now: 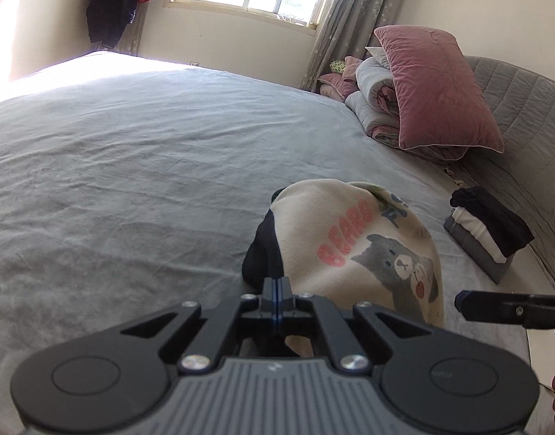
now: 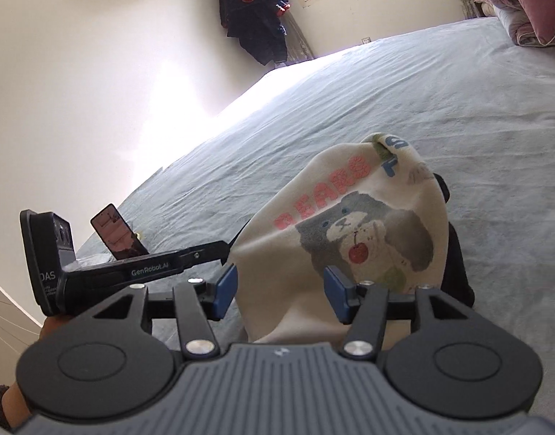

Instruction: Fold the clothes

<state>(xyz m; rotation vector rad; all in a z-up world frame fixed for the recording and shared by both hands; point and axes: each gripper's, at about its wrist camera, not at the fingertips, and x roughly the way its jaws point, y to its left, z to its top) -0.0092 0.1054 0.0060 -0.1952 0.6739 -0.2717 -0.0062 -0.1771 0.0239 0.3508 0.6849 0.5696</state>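
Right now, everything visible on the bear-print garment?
The bear-print garment is cream soft knit with a grey bear, pink lettering and a black part at one side. It is bunched and draped, lifted off the grey bed. The left hand-held gripper is shut on its near edge; the right hand-held gripper stands open around it.

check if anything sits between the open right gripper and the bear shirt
Nothing visible does. The right gripper stands open with the bear shirt already between its pads, and the left gripper is shut at the shirt's edge.
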